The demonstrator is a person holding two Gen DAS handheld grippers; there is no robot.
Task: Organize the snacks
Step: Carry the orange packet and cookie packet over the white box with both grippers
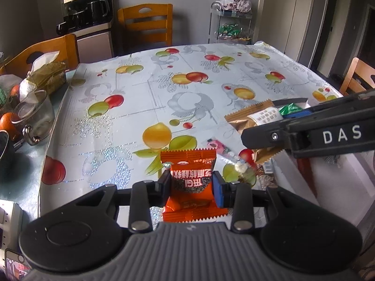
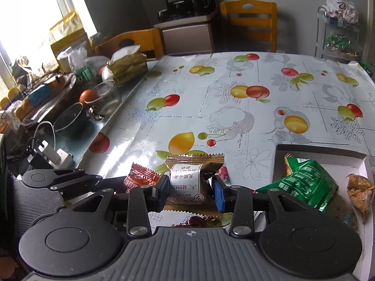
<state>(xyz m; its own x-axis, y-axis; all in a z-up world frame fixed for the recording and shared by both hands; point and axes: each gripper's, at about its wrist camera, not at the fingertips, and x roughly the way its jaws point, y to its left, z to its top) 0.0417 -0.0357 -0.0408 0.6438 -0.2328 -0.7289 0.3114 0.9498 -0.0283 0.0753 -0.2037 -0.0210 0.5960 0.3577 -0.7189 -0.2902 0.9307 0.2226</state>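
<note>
Left gripper (image 1: pixel 191 186) clamped on orange snack packet (image 1: pixel 191 178). Right gripper (image 2: pixel 191 190) clamped on gold snack packet (image 2: pixel 187 178). Both packets clear of tablecloth (image 1: pixel 145 93). Box (image 2: pixel 323 151) holds green packets (image 2: pixel 304 182).

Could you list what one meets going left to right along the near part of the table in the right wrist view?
Left tongs → red snack packet → brown snack packet held in the right tongs → green snack bags → tan wrapped snack.
</note>
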